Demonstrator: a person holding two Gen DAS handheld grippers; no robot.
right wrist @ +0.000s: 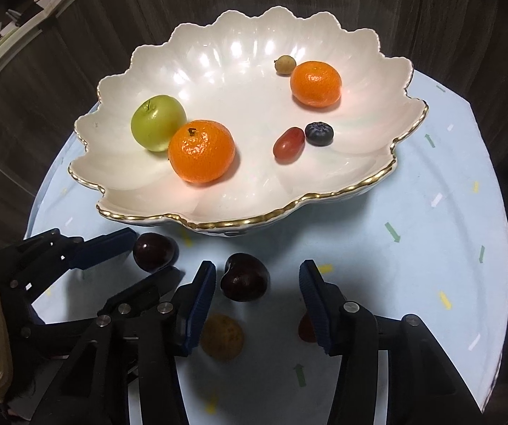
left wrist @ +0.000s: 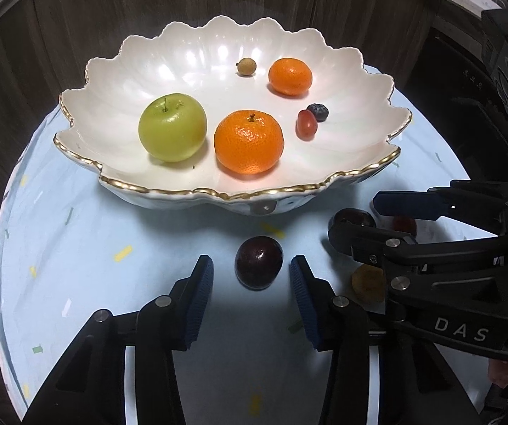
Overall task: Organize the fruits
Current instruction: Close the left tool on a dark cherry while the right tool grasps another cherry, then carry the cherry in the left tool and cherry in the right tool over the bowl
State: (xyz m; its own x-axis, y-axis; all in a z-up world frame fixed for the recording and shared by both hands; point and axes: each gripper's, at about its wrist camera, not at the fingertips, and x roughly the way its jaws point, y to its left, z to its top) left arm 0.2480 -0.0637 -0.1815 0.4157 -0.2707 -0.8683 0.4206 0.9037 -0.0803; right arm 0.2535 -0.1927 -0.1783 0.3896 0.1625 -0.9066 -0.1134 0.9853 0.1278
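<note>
In the left wrist view, the left gripper (left wrist: 252, 276) stands partly open around a dark red cherry (left wrist: 259, 262) on the light blue table (left wrist: 77, 248), and its fingers do not touch it. A white scalloped bowl with gold rim (left wrist: 218, 191) lies behind.

In the right wrist view, the right gripper (right wrist: 257, 279) is partly open around a second dark cherry (right wrist: 244, 277), not pressing it.

We see a round table (left wrist: 77, 248) covered in pale blue cloth with scattered confetti marks, set against dark wood-grain panelling (left wrist: 77, 17). A white shelf edge (right wrist: 23, 21) runs past on one side, and light glares from above.
</note>
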